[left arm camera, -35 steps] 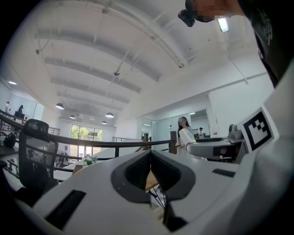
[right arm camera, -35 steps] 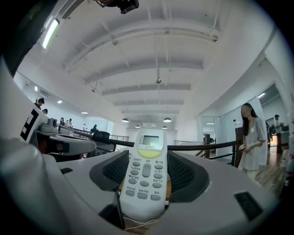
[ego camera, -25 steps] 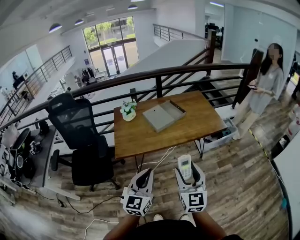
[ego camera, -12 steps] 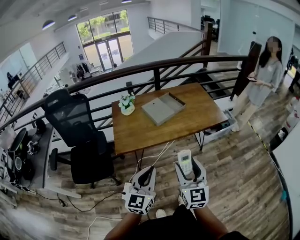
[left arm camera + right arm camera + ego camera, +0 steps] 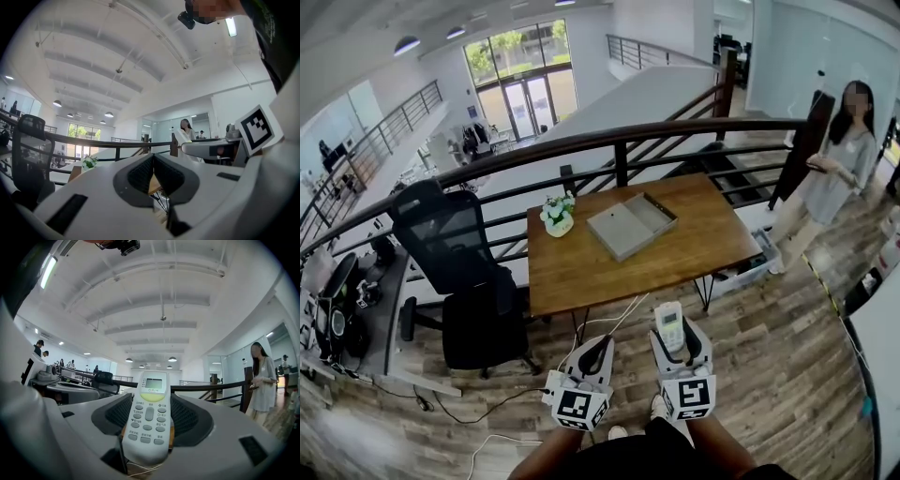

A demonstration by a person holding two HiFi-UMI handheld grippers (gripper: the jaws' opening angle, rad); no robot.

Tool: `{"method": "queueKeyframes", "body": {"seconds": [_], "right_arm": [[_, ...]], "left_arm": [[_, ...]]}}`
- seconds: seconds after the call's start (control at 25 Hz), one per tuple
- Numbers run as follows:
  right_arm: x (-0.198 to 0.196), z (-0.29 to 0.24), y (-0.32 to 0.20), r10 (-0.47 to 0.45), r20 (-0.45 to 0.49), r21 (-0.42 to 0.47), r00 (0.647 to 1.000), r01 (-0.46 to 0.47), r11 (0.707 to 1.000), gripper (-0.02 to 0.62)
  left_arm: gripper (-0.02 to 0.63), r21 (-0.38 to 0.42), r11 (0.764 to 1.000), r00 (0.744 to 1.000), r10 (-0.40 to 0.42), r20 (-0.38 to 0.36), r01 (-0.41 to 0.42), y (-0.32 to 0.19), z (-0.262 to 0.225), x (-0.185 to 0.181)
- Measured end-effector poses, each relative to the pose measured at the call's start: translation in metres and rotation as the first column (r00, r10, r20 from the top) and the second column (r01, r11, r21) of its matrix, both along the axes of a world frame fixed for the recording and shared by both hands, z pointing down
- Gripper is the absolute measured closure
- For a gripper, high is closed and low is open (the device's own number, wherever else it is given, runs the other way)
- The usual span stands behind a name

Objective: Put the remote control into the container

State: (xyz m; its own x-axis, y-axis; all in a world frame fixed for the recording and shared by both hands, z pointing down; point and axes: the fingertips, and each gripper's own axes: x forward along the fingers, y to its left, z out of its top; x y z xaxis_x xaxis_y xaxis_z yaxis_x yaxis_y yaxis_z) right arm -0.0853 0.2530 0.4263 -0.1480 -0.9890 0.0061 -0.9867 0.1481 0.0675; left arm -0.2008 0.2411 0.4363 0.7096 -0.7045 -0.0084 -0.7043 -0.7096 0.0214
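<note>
1. My grippers have barely shifted since a moment ago. My right gripper (image 5: 674, 332) is clamped on the remote control (image 5: 669, 324), buttons up.
2. Beside it, my left gripper (image 5: 597, 346) is closed on nothing.
3. The container (image 5: 631, 224) lies open near the table's (image 5: 694, 255) far edge, well apart from the remote control.
4. A flower pot (image 5: 558, 217) sits at the far left corner.

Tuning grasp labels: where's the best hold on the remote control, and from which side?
Grip the remote control by its lower, button half, jaws across the narrow width, coming from the bottom end, as the right gripper has it. The body is long and slim, so the display end stands free.
</note>
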Motion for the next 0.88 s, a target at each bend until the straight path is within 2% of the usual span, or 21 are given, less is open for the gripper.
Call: {"method": "queueKeyframes", "body": {"seconds": [0.88], "right_arm": [[0.078, -0.004, -0.111, -0.121, 0.02, 0.018, 0.993, 0.12, 0.993, 0.325]], "left_arm": [[0.6, 0.005, 0.993, 0.993, -0.117, 0.01, 0.117, -0.098, -0.003, 0.076]]}}
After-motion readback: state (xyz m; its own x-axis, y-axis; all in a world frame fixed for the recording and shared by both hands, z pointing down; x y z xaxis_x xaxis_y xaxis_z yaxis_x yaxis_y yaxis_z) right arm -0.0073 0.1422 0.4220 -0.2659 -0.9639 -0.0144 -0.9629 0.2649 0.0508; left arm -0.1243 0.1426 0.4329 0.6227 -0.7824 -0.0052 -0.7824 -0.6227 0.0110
